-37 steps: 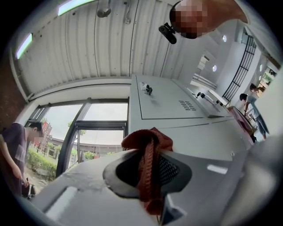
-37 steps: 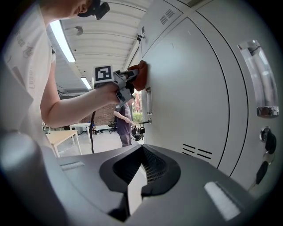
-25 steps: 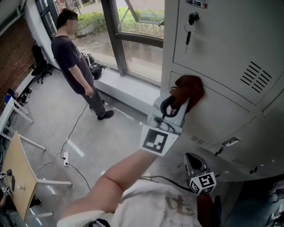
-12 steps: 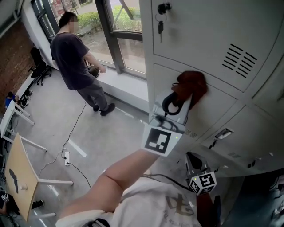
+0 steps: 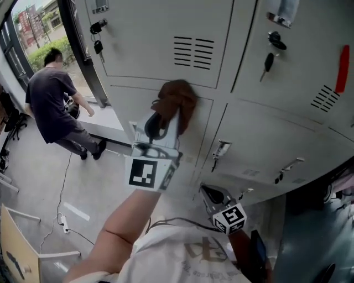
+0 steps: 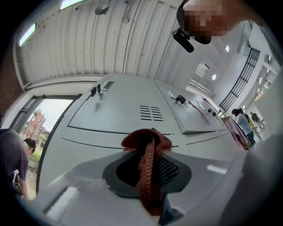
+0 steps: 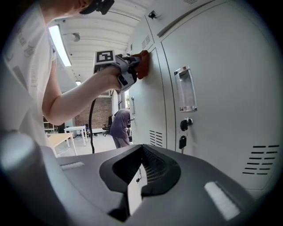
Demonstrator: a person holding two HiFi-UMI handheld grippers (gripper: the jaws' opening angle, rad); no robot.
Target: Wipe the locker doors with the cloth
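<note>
Two grippers show; the left gripper (image 5: 165,117) is clamped on the cloth (image 5: 178,95), which is pressed against a locker door (image 5: 126,108) just below the vents (image 5: 193,52); the right gripper (image 5: 209,192) hangs lower, jaws together, holding nothing.

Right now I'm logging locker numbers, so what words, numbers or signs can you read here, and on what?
No text is legible.
Plate on the top locker door: too small to read.
Shirt print: partly hidden, unreadable.
Left cube, right cube: square patterns only, no letters.
Label holder: nothing legible in it.
</note>
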